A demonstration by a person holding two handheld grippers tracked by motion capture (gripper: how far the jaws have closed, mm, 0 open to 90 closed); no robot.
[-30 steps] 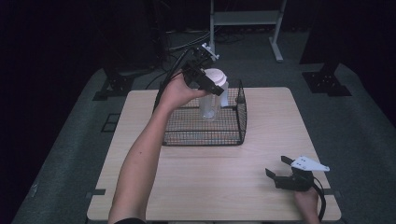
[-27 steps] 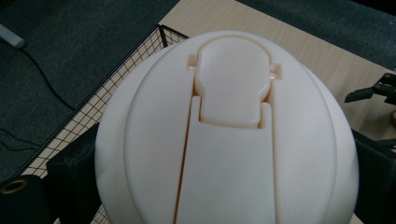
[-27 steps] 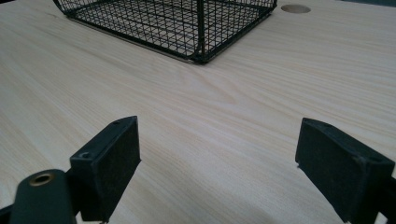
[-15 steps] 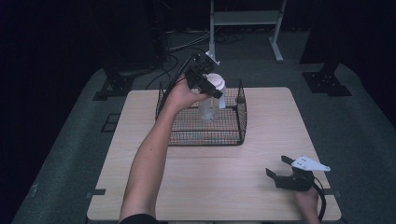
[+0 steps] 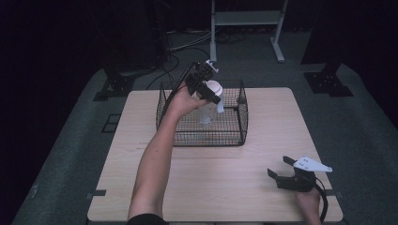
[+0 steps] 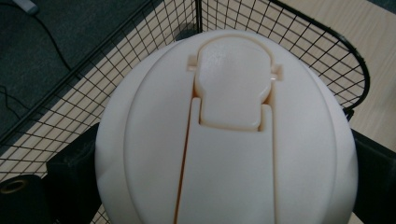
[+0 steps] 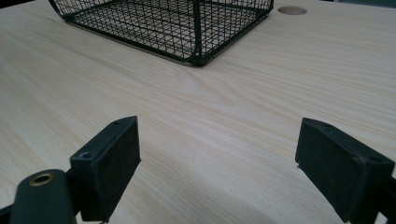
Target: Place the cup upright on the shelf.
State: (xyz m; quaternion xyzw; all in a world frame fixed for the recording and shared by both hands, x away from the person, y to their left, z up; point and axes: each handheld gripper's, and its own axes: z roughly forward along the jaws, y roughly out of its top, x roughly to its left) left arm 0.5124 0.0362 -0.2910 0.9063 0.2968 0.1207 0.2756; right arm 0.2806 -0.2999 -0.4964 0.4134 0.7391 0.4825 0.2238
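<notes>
**Bottle held over the wire basket**

Your left gripper had its fingers clamped on the cream-white lid of a clear bottle, one black finger on each side of the lid as the left gripper view showed it. You held the bottle upright by its top, its body hanging down inside the black wire basket; whether its base touched the basket floor could not be told from the high view. In the left gripper view the lid was domed, with a flip cap shut along its middle, and mesh walls stood behind it on both sides. The bottle was the one thing visible in the basket.

The basket sat toward the far side of the pale wooden surface. Your right gripper rested low near the surface's near right corner, well apart from the basket, its fingers spread wide with nothing between them.
</notes>
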